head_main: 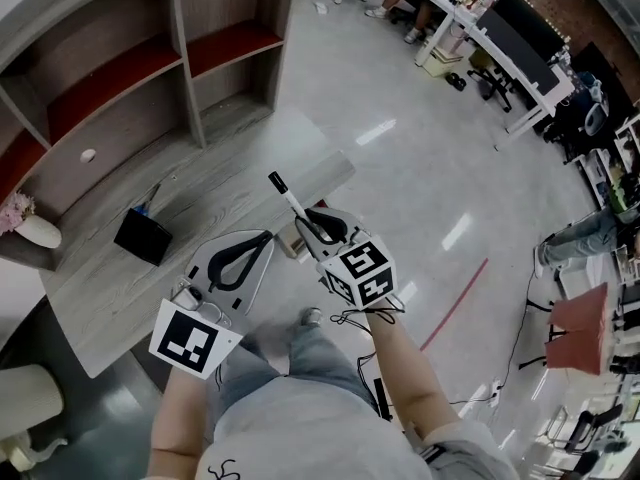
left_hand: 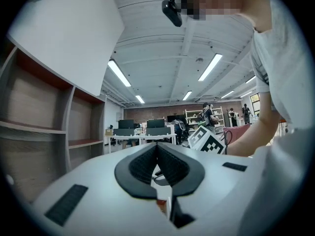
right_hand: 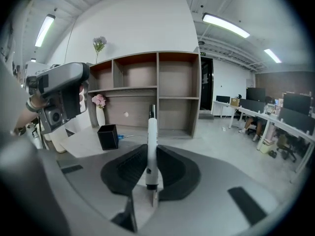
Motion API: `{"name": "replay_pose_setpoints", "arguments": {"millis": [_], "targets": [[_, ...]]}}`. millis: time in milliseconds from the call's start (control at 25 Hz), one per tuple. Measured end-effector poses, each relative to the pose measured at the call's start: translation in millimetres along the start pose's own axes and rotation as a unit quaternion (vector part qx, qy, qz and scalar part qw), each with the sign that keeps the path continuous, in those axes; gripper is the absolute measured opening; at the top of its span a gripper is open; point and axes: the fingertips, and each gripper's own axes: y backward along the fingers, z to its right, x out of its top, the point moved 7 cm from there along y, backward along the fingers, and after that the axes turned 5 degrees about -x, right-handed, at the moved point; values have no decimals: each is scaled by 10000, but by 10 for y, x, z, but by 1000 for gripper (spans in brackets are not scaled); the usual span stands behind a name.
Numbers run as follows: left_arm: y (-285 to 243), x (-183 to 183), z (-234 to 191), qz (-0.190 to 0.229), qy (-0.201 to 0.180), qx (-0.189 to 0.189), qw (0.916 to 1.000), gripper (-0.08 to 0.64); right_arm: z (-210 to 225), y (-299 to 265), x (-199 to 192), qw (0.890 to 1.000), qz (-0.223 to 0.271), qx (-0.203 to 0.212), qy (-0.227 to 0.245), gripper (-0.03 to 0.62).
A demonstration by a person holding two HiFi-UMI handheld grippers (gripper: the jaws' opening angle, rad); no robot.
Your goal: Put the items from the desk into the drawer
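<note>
White marker (right_hand: 152,132) stands clamped upright in the right gripper (right_hand: 150,154), above the near edge of the desk (head_main: 200,218); left gripper (left_hand: 157,149) beside it is clenched on nothing; black box (head_main: 142,236) sits mid-desk

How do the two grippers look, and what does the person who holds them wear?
Both the left gripper and the right gripper have flat white bodies with black ribbed jaw pads. Each carries a white cube with black square markers. A thin black cable hangs under the right cube. The person wears a light grey short-sleeved shirt.
</note>
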Motion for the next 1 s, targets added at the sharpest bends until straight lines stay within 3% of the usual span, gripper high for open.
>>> {"name": "replay_pose_setpoints", "arguments": {"millis": [480, 1000], "targets": [[-656, -110, 411, -68, 70, 801, 9967, 5, 706, 130, -414, 9957, -138, 733, 541, 72], [-886, -354, 574, -216, 122, 1745, 9843, 5, 1050, -176, -1184, 9764, -553, 1601, 1341, 72]]}}
